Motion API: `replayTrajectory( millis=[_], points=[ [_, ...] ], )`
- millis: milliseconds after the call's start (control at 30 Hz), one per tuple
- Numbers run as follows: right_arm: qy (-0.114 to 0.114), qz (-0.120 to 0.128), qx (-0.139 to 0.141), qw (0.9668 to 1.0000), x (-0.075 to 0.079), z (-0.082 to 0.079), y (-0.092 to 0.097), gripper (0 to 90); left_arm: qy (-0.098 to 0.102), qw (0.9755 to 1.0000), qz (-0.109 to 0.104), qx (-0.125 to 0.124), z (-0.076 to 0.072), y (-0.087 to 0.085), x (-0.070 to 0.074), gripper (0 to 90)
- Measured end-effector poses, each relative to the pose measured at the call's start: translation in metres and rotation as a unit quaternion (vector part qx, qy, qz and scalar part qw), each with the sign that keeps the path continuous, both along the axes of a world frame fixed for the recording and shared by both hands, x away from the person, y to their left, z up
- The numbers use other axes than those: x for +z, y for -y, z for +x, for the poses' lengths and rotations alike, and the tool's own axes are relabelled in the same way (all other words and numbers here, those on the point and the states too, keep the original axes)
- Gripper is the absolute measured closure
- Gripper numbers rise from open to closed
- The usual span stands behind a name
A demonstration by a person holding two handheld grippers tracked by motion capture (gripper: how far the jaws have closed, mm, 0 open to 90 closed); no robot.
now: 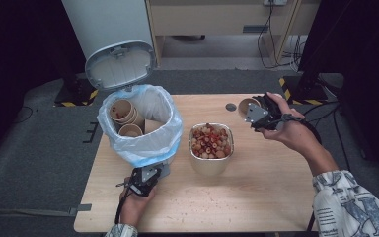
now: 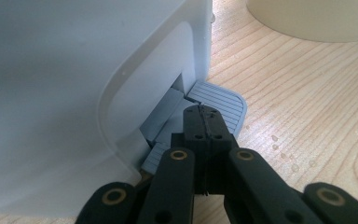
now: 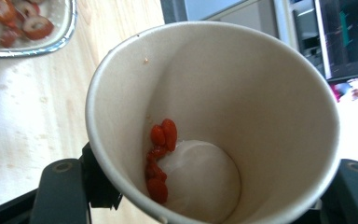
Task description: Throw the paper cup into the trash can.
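Bin point(image 1: 143, 129): standing lid-up just ahead of the left gripper point(image 2: 204, 112), whose clenched jaws are pressing its pedal point(image 2: 220, 103).
Cup point(image 3: 212, 122): sitting clamped in the right gripper point(image 1: 259, 113), tilting.
Berries point(image 3: 161, 154): clinging inside; could be spilling if it tips early.

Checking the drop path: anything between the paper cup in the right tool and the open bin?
The metal tray of red and pale food sits on the table between the held tan paper cup and the white pedal bin with the blue liner. The grey lid stands open; nothing covers the mouth.
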State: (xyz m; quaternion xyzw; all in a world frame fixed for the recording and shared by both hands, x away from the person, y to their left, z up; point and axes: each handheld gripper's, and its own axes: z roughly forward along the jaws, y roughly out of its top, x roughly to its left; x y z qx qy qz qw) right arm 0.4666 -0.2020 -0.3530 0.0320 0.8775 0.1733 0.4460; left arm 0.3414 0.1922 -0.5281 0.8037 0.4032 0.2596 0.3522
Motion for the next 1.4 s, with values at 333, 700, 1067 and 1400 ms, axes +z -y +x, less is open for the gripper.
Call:
replayTrajectory(
  millis=[333,700,1067,1400],
  points=[
    [-0.119,0.121,-0.012,0.9854,0.003,0.006,0.013,29.9,0.0,1.0,0.0,0.0,0.0,0.0,0.0,89.7],
    [-0.21,0.215,-0.015,0.9538,0.015,0.011,0.014,29.8,-0.001,1.0,0.001,0.0,0.0,0.0,0.0,89.7],
    [-0.238,0.267,-0.005,0.9341,0.039,0.012,-0.007,29.7,0.0,1.0,0.002,0.0,0.0,0.0,0.0,89.7],
    [-0.238,0.265,0.01,0.9343,0.064,0.006,-0.05,29.7,0.002,1.0,0.003,-0.002,0.0,0.0,0.0,89.7]
  ],
)
